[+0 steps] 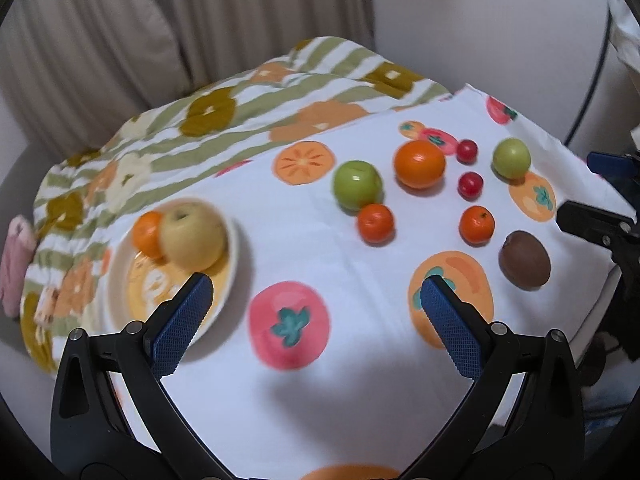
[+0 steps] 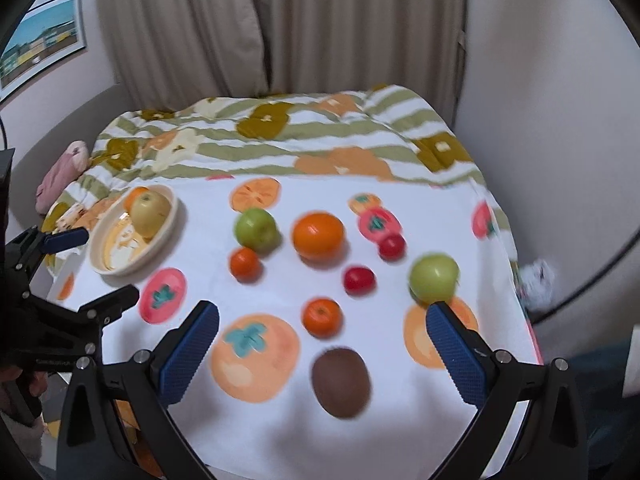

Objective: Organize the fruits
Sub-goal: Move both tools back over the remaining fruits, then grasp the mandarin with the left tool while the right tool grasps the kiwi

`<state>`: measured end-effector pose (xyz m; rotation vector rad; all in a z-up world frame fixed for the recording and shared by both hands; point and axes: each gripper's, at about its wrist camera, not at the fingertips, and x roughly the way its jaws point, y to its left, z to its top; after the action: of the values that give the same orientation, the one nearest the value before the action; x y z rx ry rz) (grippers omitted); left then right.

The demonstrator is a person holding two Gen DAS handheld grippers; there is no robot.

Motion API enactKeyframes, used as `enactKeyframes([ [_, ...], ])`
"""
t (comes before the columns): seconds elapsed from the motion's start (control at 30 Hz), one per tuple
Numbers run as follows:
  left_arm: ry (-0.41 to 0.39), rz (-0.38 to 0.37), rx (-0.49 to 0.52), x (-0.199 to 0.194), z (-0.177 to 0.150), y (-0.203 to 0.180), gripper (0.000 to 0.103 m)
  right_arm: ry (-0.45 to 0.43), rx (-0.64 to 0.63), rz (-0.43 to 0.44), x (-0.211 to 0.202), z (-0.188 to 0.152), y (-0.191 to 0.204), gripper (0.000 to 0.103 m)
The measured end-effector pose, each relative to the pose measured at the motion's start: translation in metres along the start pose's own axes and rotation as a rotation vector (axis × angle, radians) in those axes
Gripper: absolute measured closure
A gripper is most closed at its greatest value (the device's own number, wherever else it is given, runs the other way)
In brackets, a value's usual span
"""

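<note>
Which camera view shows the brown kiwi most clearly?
The left wrist view: the kiwi is sharp there, with its whole outline visible. In the right wrist view the kiwi is nearer and larger, between the open fingers of the right gripper, but blurred.

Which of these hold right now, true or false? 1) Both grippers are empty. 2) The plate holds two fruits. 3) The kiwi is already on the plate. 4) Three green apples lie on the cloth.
1) True: left gripper and right gripper are open, holding nothing.
2) True: the plate holds a yellow apple and a small orange.
3) False: the kiwi lies on the white cloth, near the right gripper.
4) False: only two, a green apple and another green apple.
</note>
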<state>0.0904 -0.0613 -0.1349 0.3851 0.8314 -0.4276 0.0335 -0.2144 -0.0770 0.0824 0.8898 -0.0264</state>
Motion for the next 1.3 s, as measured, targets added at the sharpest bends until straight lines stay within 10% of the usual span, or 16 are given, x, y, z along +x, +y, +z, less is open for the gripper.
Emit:
enactKeyframes([
  [0.47,-0.004,-0.061,0.211,0.076,0.012,-0.031,0.000,0.093,0.135,-0.036,0.038,-0.058,-0.023,0.000],
  [1.3,0.015,-0.134,0.270,0.106,0.020,-0.048,0.061,0.149,0.108,-0.048,0.068,-0.072,-0.003,0.031],
])
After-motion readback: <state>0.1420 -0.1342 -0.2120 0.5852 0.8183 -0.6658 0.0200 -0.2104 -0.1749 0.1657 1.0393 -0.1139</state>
